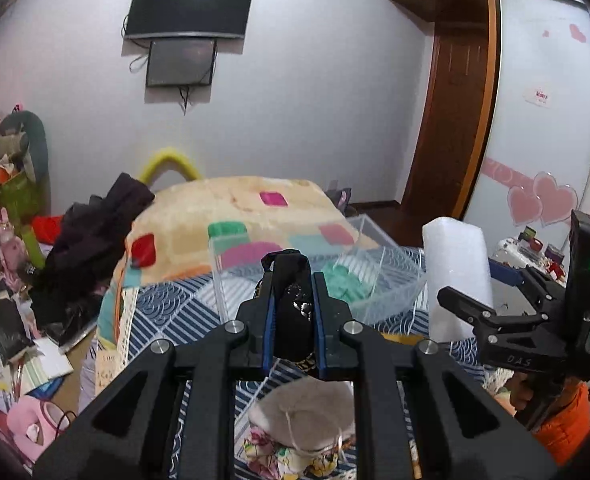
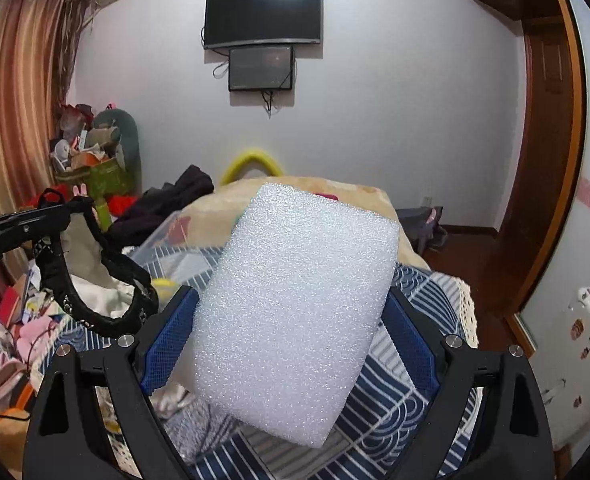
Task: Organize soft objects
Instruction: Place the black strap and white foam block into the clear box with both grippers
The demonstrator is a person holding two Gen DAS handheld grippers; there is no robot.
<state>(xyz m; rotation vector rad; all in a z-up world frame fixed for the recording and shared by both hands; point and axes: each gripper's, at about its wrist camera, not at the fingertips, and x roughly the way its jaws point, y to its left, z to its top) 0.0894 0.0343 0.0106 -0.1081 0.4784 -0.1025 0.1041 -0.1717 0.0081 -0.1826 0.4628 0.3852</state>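
My left gripper is shut on a black studded fabric band and holds it above the bed. The band hangs as a loop in the right wrist view, at the left. My right gripper is shut on a white foam block, held upright above the bed. The block also shows at the right of the left wrist view, with the right gripper's body beside it. A clear plastic bin holding a green soft item stands on the bed ahead of the left gripper.
A patchwork blanket is heaped at the far end of the bed. A blue patterned sheet covers the near part. A beige fluffy item lies below the left gripper. Dark clothes and floor clutter are at left. A wardrobe is at right.
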